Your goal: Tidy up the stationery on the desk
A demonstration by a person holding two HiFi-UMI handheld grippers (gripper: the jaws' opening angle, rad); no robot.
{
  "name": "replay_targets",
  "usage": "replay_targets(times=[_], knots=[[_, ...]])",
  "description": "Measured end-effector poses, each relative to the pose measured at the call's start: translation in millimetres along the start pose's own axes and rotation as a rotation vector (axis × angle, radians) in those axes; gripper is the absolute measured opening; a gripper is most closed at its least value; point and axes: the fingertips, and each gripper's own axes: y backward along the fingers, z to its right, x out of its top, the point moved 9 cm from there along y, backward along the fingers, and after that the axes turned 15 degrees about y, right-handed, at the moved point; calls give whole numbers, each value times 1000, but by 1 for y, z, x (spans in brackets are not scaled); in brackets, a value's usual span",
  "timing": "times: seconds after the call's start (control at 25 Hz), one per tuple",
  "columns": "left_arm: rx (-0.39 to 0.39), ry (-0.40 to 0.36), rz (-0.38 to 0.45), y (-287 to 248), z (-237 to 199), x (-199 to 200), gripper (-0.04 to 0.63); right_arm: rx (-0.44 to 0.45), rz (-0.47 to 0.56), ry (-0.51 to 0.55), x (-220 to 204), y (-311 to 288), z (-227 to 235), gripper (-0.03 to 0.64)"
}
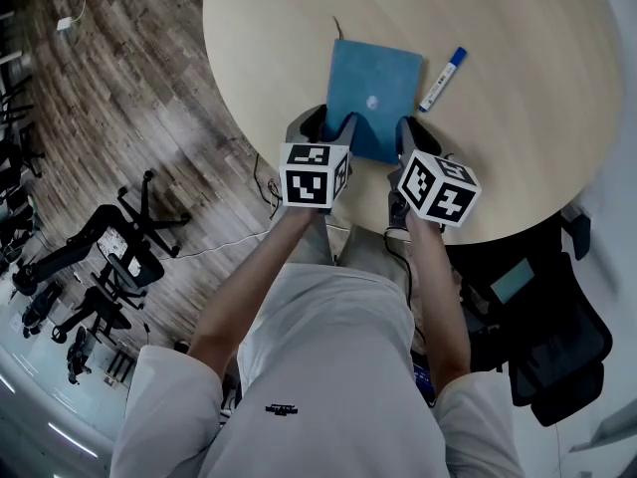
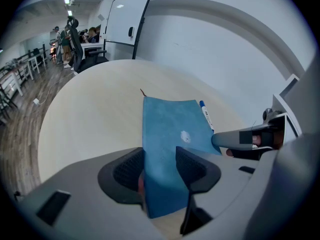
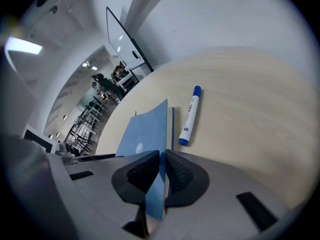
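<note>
The blue notebook lies on the round table straight ahead of both grippers, its near edge reaching in between their jaws. The right gripper is nearly closed, pinching the thin near right edge, which shows edge-on between its 2 pads. The left gripper stands wide apart with the near left corner lying face-on in the gap – no firm pinch shows there. A blue-capped marker lies just right of the notebook, beyond the right gripper's tips and apart from them. The notebook looks light, thin and bendy, with a soft, matt cover that should not slip; held by 1 edge alone it would probably sag or fan open. The safer hold is likely both near corners at once – pads flat on the faces, all the pages taken in.
</note>
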Motion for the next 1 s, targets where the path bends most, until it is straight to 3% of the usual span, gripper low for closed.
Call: replay_targets(times=[0.36,0.56,0.84,1.0], knots=[[48,-23,1,0,2,0,215,-77,-26,152,-3,-12,-7,51],[83,-68,10,7,8,3,213,-61,-16,117,-1,-5,-2,51],[34,-66,77,33,29,15,195,-119,44,33,8,19,19,51],[10,-80,99,38,39,23,100,-136,69,4,18,17,27,51]])
